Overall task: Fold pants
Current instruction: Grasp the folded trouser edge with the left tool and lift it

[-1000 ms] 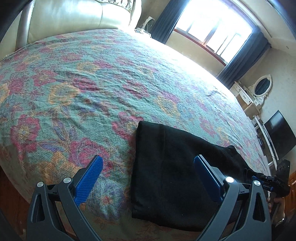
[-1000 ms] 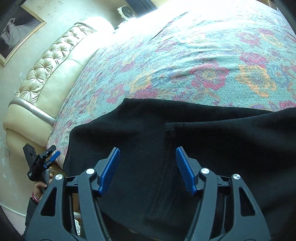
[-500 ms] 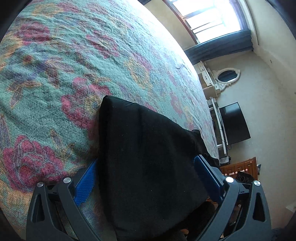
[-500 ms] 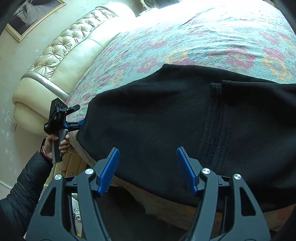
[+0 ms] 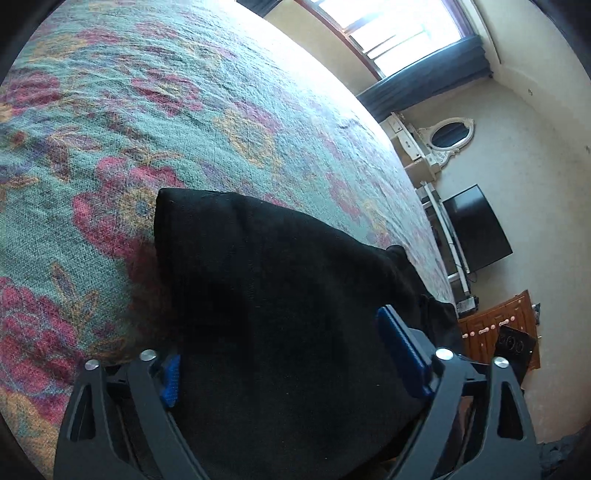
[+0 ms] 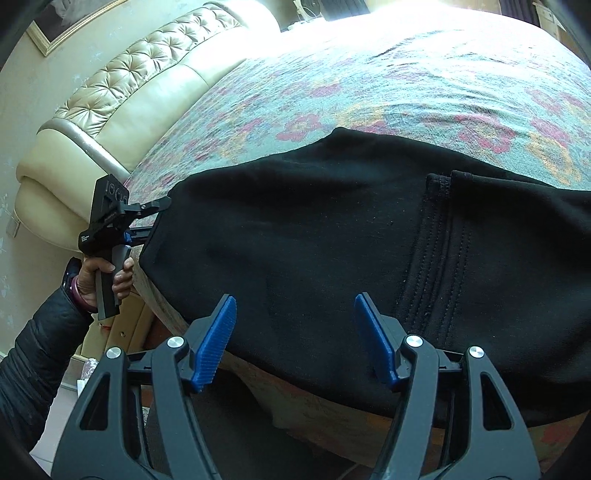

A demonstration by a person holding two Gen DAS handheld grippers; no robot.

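1. The left tool straddles the end of the black pants, one blue pad tucked at the cloth's edge against the bedspread and the other riding on top. Its jaws have just been closing with the fabric between them; whether the pads already press on the cloth cannot be told from either view.

2. Seen from the right wrist camera, that same left tool reaches the corner of the pants at the bed's side, gripped by the person's hand in a dark quilted sleeve. Judging by the placement, a corner hold gives control of the whole edge for the coming fold.

3. The right tool hangs spread over the near hem of the pants, its pads apart and touching nothing. It appears to be lined up to take the hem just short of the stitched seam band.

4. The pants lie flat along the near edge of the bed, on a floral bedspread, with their lower border draping slightly over the side. Flat, spread cloth suggests the fold is set up but not yet lifted.

5. Beyond the bed stand a tufted cream headboard, a bright window with dark curtains, an oval mirror and a dark television.
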